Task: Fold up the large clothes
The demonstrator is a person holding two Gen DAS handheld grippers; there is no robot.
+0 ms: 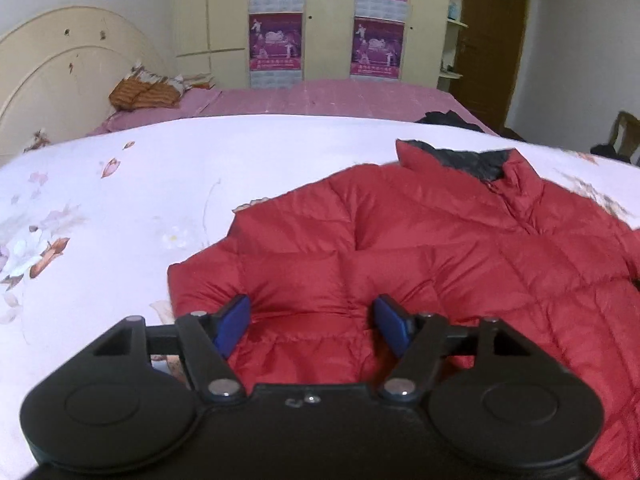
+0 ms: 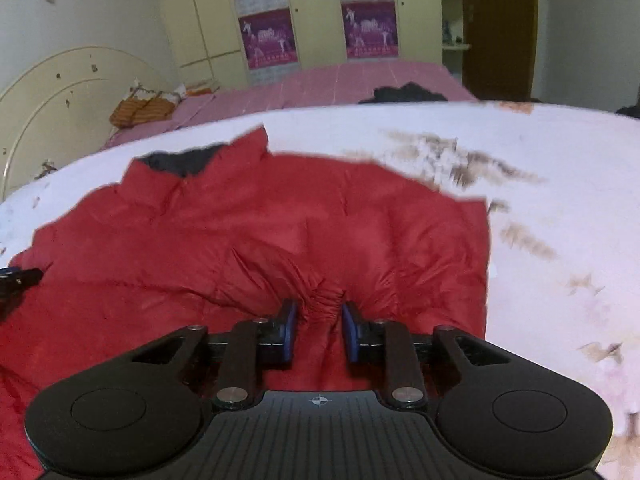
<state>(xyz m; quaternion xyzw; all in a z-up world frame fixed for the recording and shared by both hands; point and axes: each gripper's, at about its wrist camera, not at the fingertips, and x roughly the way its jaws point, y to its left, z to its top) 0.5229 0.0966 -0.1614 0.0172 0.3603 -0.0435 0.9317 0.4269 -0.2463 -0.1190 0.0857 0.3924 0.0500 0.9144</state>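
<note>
A red quilted down jacket (image 1: pixel 420 248) with a dark inner collar lies spread on a white floral bedsheet (image 1: pixel 120 216). In the left wrist view my left gripper (image 1: pixel 314 326) is open, its blue pads wide apart over the jacket's left part, holding nothing. In the right wrist view the jacket (image 2: pixel 240 232) fills the middle. My right gripper (image 2: pixel 319 330) is shut on a gathered, elastic-looking bunch of the jacket's red fabric (image 2: pixel 320 300), likely a cuff. A bit of the left gripper (image 2: pixel 18 278) shows at the left edge there.
A pink bedspread (image 1: pixel 320 96) covers the far half of the bed, with an orange patterned pillow (image 1: pixel 146 92) by the cream headboard (image 1: pixel 60 64). A dark garment (image 1: pixel 448 118) lies at the far right. Wardrobes with posters (image 1: pixel 276 40) and a brown door (image 1: pixel 492 40) stand behind.
</note>
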